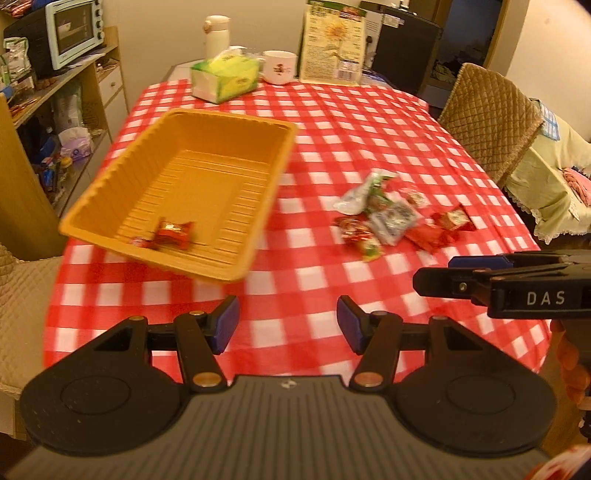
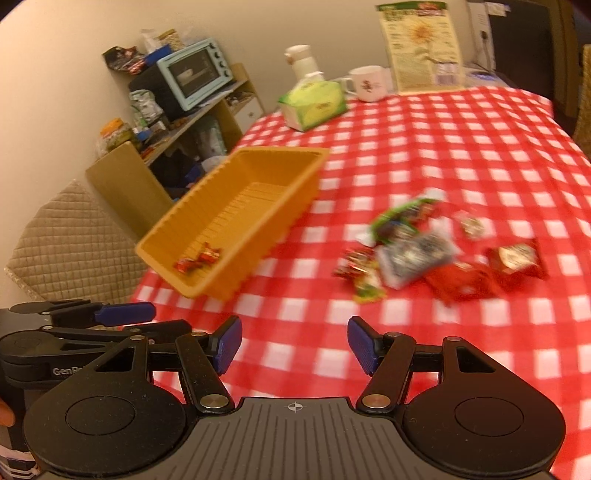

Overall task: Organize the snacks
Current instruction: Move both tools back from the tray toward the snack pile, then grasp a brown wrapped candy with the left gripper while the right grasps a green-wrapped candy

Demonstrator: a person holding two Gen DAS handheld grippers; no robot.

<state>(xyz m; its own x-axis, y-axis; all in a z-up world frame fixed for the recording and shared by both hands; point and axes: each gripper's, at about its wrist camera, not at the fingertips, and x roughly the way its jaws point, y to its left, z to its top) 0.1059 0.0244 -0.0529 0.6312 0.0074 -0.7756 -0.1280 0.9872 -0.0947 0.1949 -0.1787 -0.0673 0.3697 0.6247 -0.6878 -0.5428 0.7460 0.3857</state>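
An orange plastic tray [image 1: 122, 184] [image 2: 295, 192] sits on the red-and-white checked table [image 1: 332, 122] [image 2: 443, 147], left of centre. A red wrapped candy [image 1: 173, 233] [image 2: 199, 258] lies in its near end. A pile of wrapped snacks [image 1: 399, 218] [image 2: 424, 251] lies on the cloth to the tray's right. My left gripper [image 1: 288, 325] is open and empty, above the near table edge. My right gripper [image 2: 294, 345] is open and empty, also near the front edge; its side shows in the left wrist view [image 1: 480, 273].
A green tissue box [image 1: 225, 75] [image 2: 314, 103], a white mug [image 1: 279, 66] [image 2: 369, 83], a white bottle [image 1: 217, 35] and a standing printed bag [image 1: 334, 40] [image 2: 421, 46] are at the far end. A shelf with an oven [image 1: 74, 31] stands left, a padded chair [image 1: 487, 122] right.
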